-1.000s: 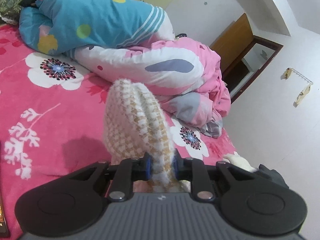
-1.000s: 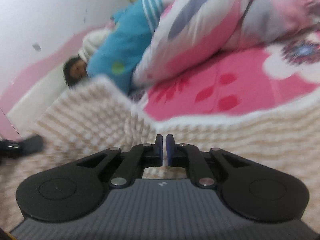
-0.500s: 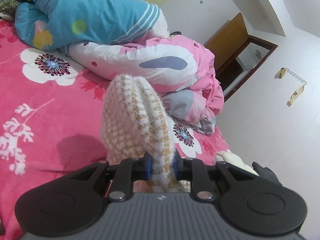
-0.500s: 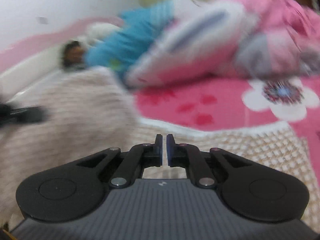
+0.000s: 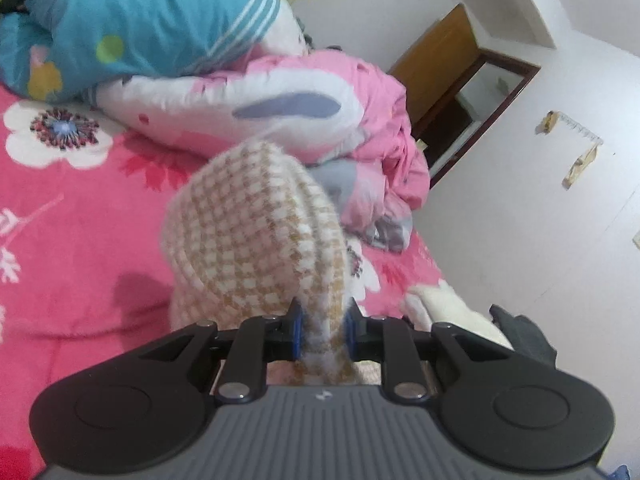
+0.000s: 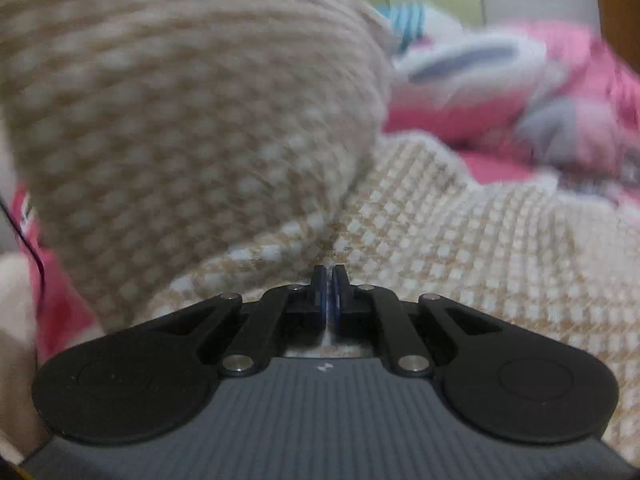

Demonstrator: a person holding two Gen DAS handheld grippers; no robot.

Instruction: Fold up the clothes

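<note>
Left gripper (image 5: 322, 330), bottom center of the left wrist view: jaws narrowly apart, blue pads clamped on a thick bunched fold of the checked sweater (image 5: 256, 240), tan-and-white knit. The fabric rises from the pads as a rounded hump toward frame center, above the pink floral bedspread (image 5: 60, 220), and throws a shadow on the spread at lower left.

Right gripper (image 6: 329, 286), bottom center of the right wrist view: jaws almost fully together, pinching a thin edge of the same sweater (image 6: 460, 240). The knit spreads flat across center and right; a big raised fold of it fills the upper left, blurred.

Further out in the left view: pink-and-white quilt (image 5: 320, 112) piled at center, teal quilt (image 5: 140, 28) at upper left, both on the bed. White wall (image 5: 540, 220) on the right, with a brown door (image 5: 440, 64) at upper right and a wall hook rack (image 5: 576, 148) at right. Something white and something dark at the bed's lower right edge; cannot tell what.
</note>
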